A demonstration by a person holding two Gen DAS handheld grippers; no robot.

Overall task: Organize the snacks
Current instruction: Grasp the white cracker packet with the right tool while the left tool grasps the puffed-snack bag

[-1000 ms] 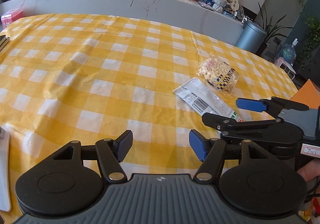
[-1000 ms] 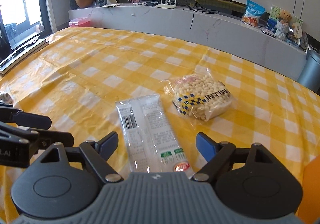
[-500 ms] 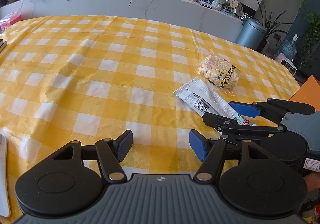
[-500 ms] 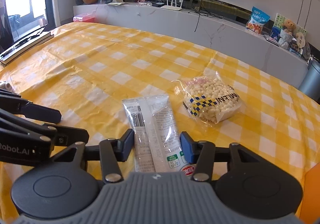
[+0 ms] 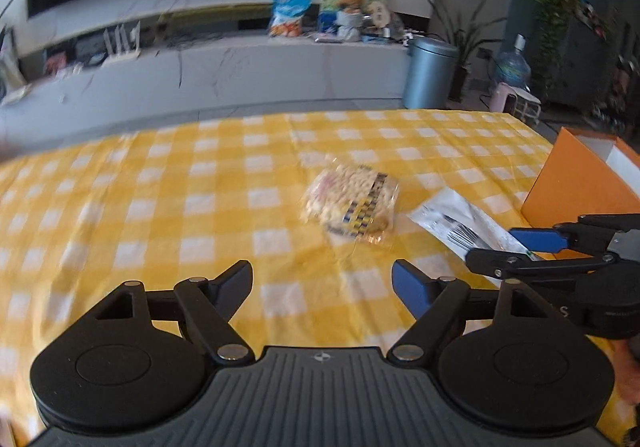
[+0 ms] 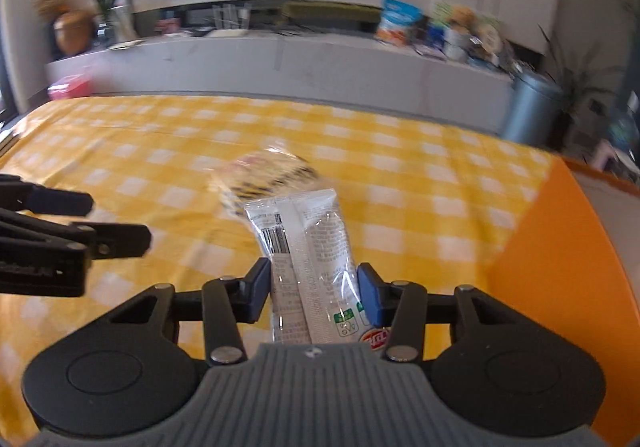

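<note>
Your right gripper (image 6: 313, 293) clamps a clear-and-white snack packet (image 6: 306, 243), barcode showing, while your left gripper (image 5: 322, 285), jaws just widened, holds nothing.

Bright daylight, both views. Motion blur smears the checked tablecloth (image 5: 168, 215), the far counter (image 6: 280, 59) and the clear snack bag (image 6: 260, 171). Fisheye bending at edges; gripper bodies sharp.

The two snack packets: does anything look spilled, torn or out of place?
Nothing stands out. The white wrapper packet looks intact, gripped between the right gripper's jaws. The clear bag of puffed snacks lies closed on the yellow checked tablecloth, nothing spilled. Motion blur hides fine detail.
</note>
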